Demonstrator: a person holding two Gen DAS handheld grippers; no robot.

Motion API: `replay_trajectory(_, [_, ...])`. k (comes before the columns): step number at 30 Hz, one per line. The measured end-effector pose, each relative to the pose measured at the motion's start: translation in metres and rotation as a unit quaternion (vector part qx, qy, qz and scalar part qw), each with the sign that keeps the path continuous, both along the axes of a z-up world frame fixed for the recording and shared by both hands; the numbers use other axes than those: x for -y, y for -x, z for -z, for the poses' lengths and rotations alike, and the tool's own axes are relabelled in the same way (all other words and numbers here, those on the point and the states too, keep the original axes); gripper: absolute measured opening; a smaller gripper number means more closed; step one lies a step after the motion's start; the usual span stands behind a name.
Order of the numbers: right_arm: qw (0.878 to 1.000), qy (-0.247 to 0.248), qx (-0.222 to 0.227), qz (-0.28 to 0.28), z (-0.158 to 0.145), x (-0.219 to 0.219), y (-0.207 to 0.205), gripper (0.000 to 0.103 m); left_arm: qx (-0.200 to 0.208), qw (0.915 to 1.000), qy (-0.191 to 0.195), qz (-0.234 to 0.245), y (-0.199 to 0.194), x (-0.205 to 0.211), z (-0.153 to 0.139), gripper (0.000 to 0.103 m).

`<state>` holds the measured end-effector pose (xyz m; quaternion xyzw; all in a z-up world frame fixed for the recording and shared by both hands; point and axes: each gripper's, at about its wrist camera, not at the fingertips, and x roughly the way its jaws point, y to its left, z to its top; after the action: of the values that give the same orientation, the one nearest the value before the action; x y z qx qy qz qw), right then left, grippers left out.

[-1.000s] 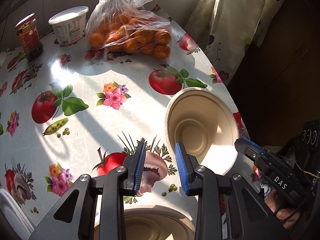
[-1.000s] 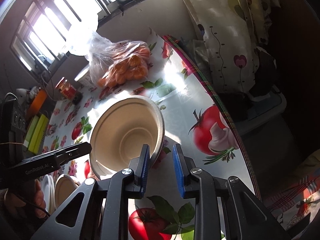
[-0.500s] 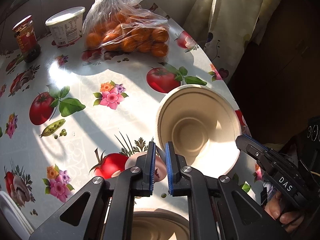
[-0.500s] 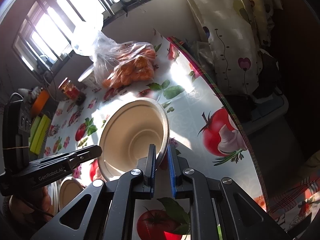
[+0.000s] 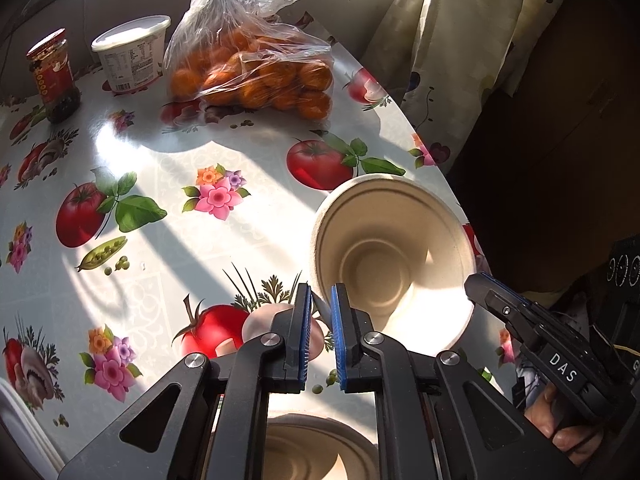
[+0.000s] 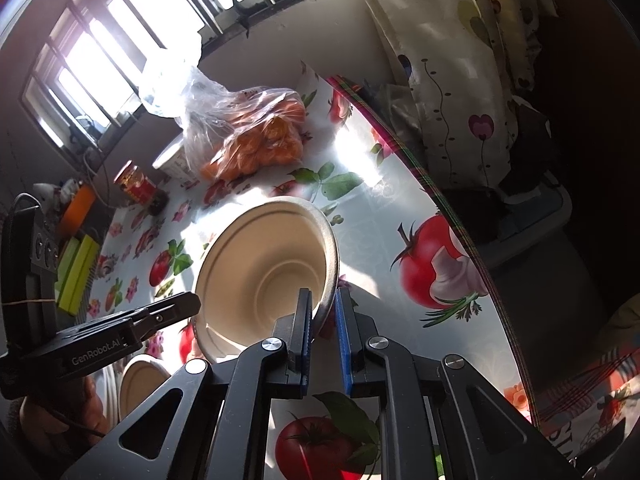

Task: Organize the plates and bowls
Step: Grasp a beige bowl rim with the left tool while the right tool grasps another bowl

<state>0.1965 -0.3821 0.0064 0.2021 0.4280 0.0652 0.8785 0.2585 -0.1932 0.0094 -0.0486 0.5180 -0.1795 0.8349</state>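
Right wrist: tool (image 6: pixel 323 316) angled down, pinching bowl (image 6: pixel 264 264) rim.

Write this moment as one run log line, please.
left gripper: shut on bowl rim | right gripper: shut on bowl rim | second bowl: on table

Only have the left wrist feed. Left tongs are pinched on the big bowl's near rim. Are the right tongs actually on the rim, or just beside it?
Observer: On it. The right tongs are shut on the bowl, with its rim running between the blue pads.
Operator: Anything on the table further left than the jar?
Observer: Yes, yellow-green boxes lie side by side near that far edge.
Operator: And off the table on the curtain side?
Observer: A grey tub sits lower than the tabletop, just past the table's edge.
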Motion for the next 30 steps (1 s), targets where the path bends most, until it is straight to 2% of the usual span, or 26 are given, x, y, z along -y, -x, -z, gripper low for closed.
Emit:
replay_trajectory(16, [1.000,-0.002,0.013,0.004,-0.017,-0.002,0.019,0.012,0.023,0.9997,0.012,0.003,0.020,-0.004,-0.018,0.010])
replay_trajectory(30, [1.000,-0.005,0.031,-0.004,-0.035,-0.020,0.045,0.012,0.047,0.9985,0.028,-0.006,0.051,-0.025,-0.035,0.010])
